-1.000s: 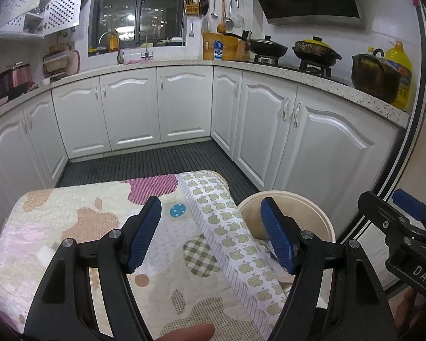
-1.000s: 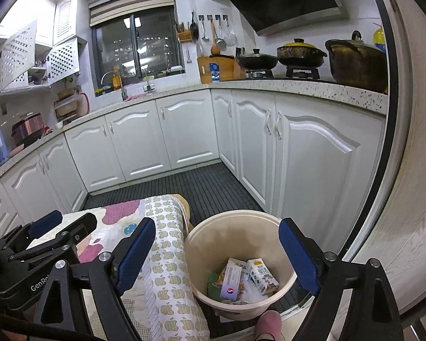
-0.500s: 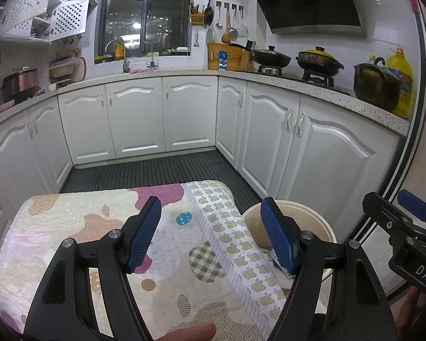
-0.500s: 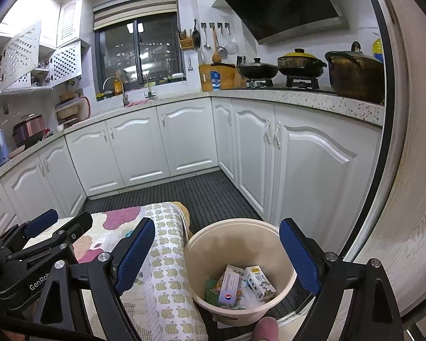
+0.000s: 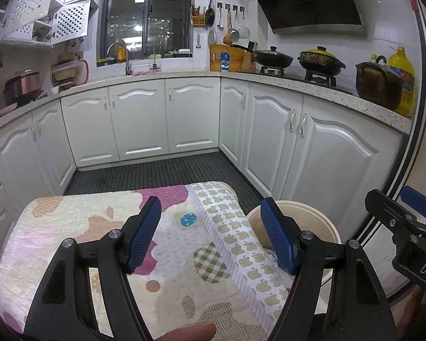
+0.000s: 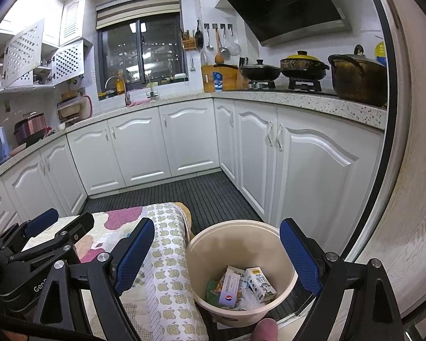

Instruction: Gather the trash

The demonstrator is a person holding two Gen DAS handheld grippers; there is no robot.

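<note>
A cream round bin (image 6: 284, 258) stands on the dark floor beside a cloth-covered table (image 6: 167, 284). Inside it lie several pieces of trash: a small milk carton (image 6: 260, 283), a flat pack with a Pepsi logo (image 6: 230, 289) and something green (image 6: 212, 289). My right gripper (image 6: 217, 255) hangs open above the bin, nothing between its blue pads. My left gripper (image 5: 210, 234) is open and empty above the table's patterned cloth (image 5: 99, 227); the bin's rim (image 5: 321, 221) shows behind its right finger. Each gripper also appears at the edge of the other's view.
White kitchen cabinets (image 5: 190, 119) wrap around under a speckled counter (image 6: 298, 99) with pots (image 5: 321, 59) on a stove and a sink (image 5: 122, 56) by the window. Dark ribbed mat (image 6: 213, 196) covers the floor. A wooden door panel (image 6: 411, 199) stands at right. A slipper toe (image 6: 265, 329) shows below the bin.
Both views have tilted up slightly, so the table and bin sit a little lower in frame. Both grippers stay open and empty.
</note>
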